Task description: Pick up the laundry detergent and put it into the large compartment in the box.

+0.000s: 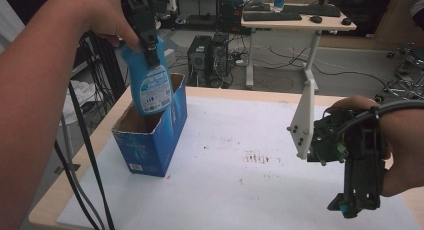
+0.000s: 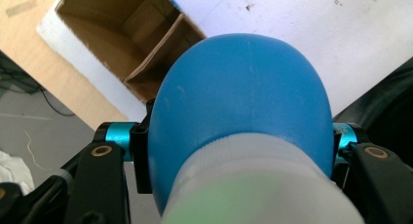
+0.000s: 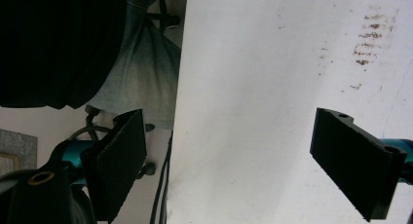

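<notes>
High view: left gripper [image 1: 149, 50] clamps a blue bottle [image 1: 150, 85] by its neck, bottle upright, its base just inside the top of an open blue cardboard box [image 1: 160, 135] at the table's left. Right gripper [image 1: 356, 200] hangs over the white mat [image 1: 250, 190], jaws wide apart, holding nothing.
</notes>
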Demonstrator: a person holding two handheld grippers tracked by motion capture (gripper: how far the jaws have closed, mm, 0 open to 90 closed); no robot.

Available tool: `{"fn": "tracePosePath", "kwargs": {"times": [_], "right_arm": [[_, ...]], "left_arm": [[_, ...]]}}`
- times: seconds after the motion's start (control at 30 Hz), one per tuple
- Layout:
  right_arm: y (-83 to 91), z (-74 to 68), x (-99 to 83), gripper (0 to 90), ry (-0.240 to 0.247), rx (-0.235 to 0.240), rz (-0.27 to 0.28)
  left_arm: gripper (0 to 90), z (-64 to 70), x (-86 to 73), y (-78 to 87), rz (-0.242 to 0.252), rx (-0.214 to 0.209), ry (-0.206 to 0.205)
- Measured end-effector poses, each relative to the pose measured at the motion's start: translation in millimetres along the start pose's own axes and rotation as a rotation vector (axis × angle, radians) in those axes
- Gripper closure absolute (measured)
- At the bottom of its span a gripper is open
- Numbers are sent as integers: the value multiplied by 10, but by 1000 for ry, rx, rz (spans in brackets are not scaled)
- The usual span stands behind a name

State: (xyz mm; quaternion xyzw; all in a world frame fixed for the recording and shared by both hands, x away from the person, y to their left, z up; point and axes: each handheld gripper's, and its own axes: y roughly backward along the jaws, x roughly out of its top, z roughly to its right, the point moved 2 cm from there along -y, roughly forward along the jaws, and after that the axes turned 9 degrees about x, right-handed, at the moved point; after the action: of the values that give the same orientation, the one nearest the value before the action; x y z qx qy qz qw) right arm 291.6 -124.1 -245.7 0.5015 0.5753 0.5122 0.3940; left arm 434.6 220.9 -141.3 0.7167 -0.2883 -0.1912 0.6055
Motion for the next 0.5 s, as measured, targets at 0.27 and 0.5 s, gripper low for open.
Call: {"fn": "tracePosePath", "kwargs": {"times": [0.27, 0.5], "right_arm": [[0, 3, 4, 127, 4, -4, 2], [3, 3, 1, 127, 5, -6, 2]], "left_arm": [[390, -103, -84, -41, -19, 7, 70], [390, -116, -117, -205, -26, 5, 33]]}}
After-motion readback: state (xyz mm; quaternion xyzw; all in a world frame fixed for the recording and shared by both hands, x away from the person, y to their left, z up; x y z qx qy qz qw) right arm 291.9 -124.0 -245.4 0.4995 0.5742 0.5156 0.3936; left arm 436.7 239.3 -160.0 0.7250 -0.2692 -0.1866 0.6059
